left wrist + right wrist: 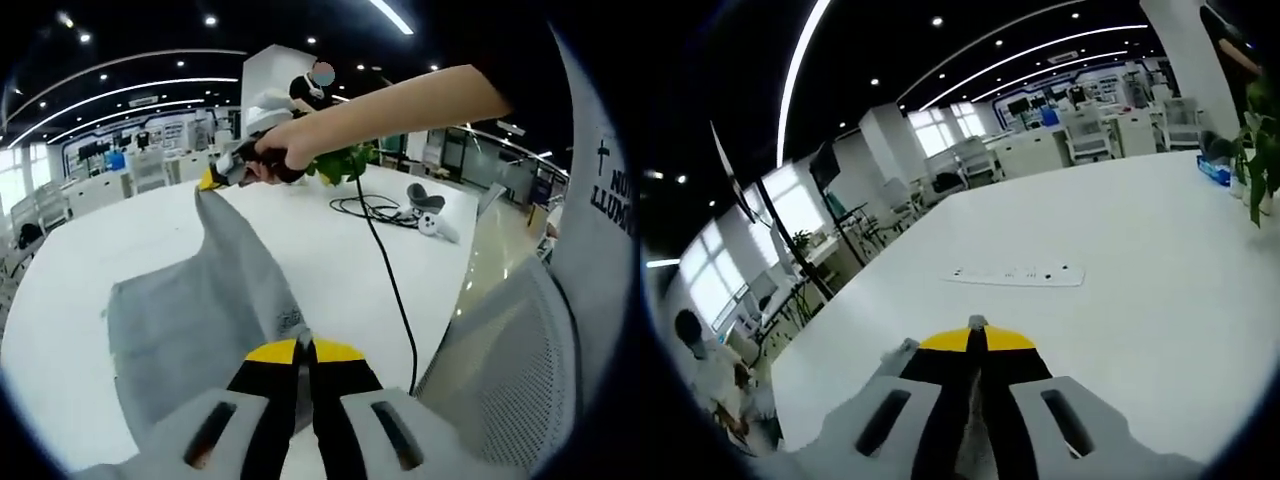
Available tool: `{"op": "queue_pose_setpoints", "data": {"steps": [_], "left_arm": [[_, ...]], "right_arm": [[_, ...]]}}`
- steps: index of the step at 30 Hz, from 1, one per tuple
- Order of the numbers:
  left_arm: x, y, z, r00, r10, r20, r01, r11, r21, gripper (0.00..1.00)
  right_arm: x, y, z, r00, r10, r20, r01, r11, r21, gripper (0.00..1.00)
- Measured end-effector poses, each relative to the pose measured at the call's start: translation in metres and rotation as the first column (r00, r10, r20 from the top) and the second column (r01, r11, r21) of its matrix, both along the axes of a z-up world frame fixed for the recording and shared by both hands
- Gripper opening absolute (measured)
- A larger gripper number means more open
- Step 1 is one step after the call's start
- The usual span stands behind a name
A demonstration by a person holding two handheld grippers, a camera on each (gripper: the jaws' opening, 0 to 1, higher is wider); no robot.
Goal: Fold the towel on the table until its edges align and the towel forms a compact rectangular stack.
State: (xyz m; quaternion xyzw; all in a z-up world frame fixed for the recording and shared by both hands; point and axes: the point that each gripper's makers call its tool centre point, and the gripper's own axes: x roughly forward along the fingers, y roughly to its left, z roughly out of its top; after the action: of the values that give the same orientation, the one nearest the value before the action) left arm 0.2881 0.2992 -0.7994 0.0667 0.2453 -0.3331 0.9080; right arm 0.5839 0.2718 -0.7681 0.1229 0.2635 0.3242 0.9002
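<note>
Both tongs, left (305, 350) and right (977, 335), clamped on towel (200, 310) corners lifted off the bench (90, 250); uneven pull could misalign edges.

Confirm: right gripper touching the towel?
Touching. In the left gripper view the right gripper pinches a raised corner of the grey towel; the right gripper view shows grey cloth between its shut jaws.
</note>
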Motion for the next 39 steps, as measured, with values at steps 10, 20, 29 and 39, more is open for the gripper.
{"op": "queue_pose_setpoints", "data": {"steps": [10, 20, 29, 39], "left_arm": [[-0.003, 0.042, -0.005, 0.995, 0.098, -0.032, -0.098, 0.995, 0.005, 0.03], [-0.012, 0.073, -0.008, 0.987, 0.151, -0.059, -0.151, 0.989, 0.002, 0.03], [-0.019, 0.094, -0.009, 0.981, 0.180, -0.077, -0.182, 0.983, -0.030, 0.03], [-0.026, 0.119, -0.008, 0.969, 0.223, -0.104, -0.232, 0.970, -0.078, 0.02]], "right_arm": [[-0.005, 0.036, 0.012, 0.999, 0.045, 0.015, -0.045, 0.999, 0.008, 0.00], [-0.010, 0.066, 0.017, 0.998, 0.063, 0.015, -0.063, 0.998, 0.013, 0.00], [-0.015, 0.098, 0.015, 0.997, 0.079, 0.008, -0.079, 0.997, 0.019, 0.00], [-0.017, 0.134, 0.012, 0.995, 0.104, -0.001, -0.104, 0.994, 0.023, 0.00]]}}
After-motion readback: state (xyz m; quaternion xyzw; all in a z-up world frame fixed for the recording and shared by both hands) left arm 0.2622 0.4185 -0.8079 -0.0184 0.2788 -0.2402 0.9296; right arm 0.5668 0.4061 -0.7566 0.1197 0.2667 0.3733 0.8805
